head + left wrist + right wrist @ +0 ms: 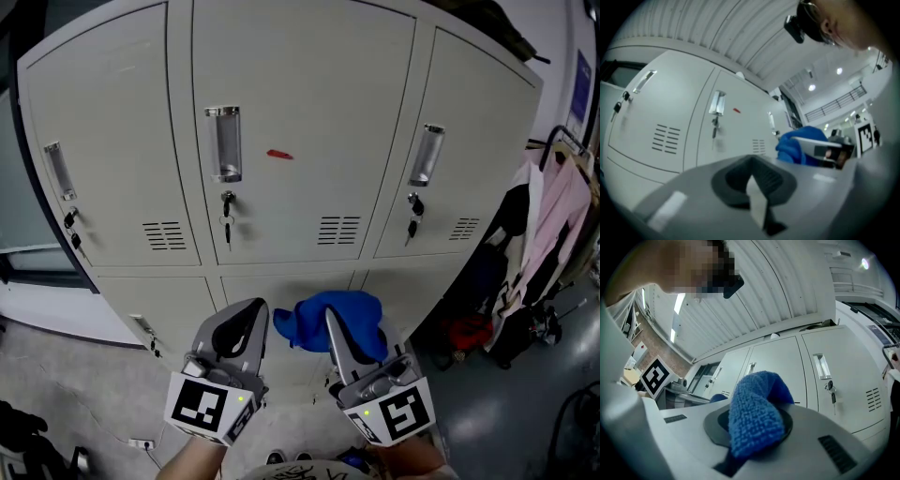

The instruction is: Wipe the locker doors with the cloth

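Observation:
Grey locker doors (300,112) stand in front of me, each with a metal handle and a key in its lock. The middle door carries a small red mark (279,155), which also shows in the left gripper view as the red mark (736,110). My right gripper (331,315) is shut on a blue cloth (342,317), held low before the lower lockers and apart from the doors. The cloth (757,420) bunches over the jaws in the right gripper view. My left gripper (250,309) is beside it, shut on nothing; its jaws (754,185) meet.
Keys (227,227) dangle from the locks. Pink and dark clothes (548,220) hang on a rack at the right, with a red bag (467,333) on the floor below. A cable and plug (141,442) lie on the floor at lower left.

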Demonstrator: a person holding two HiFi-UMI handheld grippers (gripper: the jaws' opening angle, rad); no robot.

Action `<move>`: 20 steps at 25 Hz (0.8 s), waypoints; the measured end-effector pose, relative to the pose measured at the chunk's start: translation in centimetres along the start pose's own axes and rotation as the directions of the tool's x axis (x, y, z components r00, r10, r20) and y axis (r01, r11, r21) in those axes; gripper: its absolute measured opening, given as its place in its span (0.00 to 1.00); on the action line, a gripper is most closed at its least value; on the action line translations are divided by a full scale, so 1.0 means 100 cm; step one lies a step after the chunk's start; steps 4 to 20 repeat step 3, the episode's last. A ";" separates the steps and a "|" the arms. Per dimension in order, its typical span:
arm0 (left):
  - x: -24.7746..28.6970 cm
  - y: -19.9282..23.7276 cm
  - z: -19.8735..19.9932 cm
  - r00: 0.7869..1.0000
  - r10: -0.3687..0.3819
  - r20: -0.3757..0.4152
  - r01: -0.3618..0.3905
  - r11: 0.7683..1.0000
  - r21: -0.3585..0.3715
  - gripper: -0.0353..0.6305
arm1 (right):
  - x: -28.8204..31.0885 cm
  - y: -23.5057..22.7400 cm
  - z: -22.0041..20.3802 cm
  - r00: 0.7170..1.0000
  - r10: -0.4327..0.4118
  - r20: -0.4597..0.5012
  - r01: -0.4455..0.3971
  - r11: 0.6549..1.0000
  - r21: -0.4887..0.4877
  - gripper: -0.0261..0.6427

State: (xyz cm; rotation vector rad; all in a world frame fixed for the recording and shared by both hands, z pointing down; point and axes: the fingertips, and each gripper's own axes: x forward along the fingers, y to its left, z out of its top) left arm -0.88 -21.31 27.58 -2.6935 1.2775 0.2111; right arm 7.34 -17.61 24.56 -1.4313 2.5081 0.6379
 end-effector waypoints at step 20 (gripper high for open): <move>0.001 -0.003 -0.001 1.000 -0.004 -0.005 0.004 1.000 0.005 0.06 | 0.001 0.000 -0.002 1.000 0.002 -0.001 -0.002 1.000 0.002 0.07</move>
